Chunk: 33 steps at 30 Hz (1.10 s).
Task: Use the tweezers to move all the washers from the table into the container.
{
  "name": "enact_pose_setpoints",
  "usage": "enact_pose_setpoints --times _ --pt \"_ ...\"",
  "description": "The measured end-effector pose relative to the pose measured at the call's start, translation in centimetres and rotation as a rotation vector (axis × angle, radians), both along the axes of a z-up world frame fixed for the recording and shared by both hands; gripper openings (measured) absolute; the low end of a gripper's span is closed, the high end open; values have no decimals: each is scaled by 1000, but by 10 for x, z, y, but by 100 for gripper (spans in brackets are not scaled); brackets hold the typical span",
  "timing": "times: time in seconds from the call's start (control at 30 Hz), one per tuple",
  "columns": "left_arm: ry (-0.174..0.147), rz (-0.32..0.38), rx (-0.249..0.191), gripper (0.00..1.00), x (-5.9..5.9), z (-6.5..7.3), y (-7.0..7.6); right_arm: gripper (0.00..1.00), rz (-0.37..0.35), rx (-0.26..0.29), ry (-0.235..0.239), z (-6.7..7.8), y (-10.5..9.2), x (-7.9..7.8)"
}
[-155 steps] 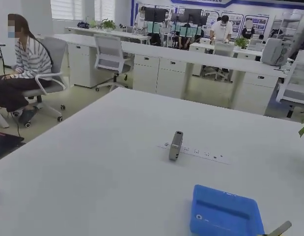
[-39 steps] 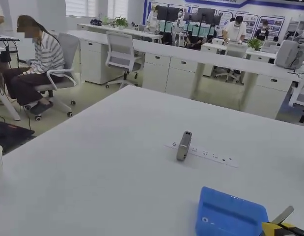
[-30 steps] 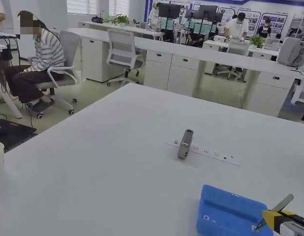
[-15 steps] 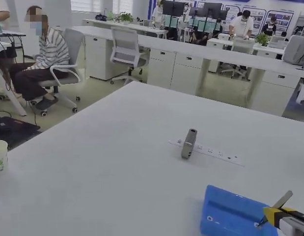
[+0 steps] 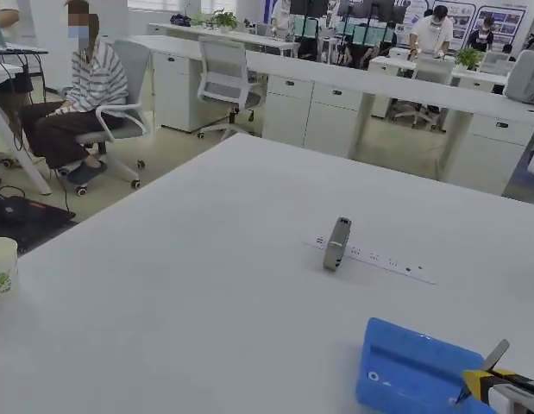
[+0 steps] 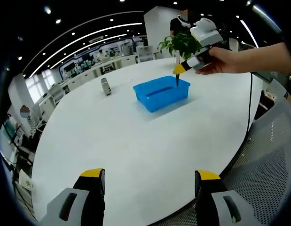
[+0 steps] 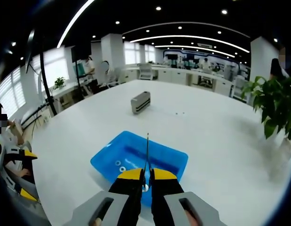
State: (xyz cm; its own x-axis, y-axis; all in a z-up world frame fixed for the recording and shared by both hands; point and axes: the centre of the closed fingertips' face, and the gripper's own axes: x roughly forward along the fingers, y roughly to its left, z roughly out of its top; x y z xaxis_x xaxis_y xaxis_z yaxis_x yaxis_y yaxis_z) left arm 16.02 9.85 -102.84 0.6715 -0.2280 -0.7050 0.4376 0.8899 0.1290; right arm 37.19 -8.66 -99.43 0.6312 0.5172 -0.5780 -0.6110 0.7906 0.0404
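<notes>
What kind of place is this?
Probably a big open office or lab: there are long rows of white desks with drawers, rolling office chairs, and a person sitting at a desk nearby.

The shallow blue rectangular container [image 7: 169,159] sits upright on the white table [image 5: 206,285], toward its near edge. Two small ring washers [image 7: 118,163] lie flat inside, close together. The thin metal tweezers [image 7: 147,150], pinched in the right gripper [image 7: 146,175], point down into the container.

Even, soft office light from ceiling strips [image 7: 183,36] leaves the white tabletop [image 5: 206,285] nearly shadowless; the head view is slightly hazy, both gripper views bend strongly toward their edges.
</notes>
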Motion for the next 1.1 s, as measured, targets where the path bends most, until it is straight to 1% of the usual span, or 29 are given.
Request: enact_pose_setpoints --times 0.17,0.53,0.77,0.83,0.87,0.9,0.97,1.03,1.1 --pt "4 -6 4 79 -1 -1 -1 2 -1 -13 14 -9 0 1" --pt "12 -5 7 79 -1 -2 0 2 -4 -21 41 -23 1 1" --pt "21 -7 10 78 -2 -3 0 2 -3 -19 53 -28 4 3" --pt "14 -2 12 78 -1 -2 1 2 -2 -20 55 -30 5 3" --pt "6 4 13 78 0 -1 2 2 0 -21 57 -31 5 3" --pt "1 9 6 78 1 0 2 2 0 -22 59 -32 5 3" --pt "9 12 0 78 0 -1 2 2 -1 -21 62 -33 5 3" --pt "12 7 13 78 0 -2 2 2 -1 -21 63 -34 5 4" --pt "15 6 10 78 -1 -2 2 2 0 -23 64 -35 6 4"
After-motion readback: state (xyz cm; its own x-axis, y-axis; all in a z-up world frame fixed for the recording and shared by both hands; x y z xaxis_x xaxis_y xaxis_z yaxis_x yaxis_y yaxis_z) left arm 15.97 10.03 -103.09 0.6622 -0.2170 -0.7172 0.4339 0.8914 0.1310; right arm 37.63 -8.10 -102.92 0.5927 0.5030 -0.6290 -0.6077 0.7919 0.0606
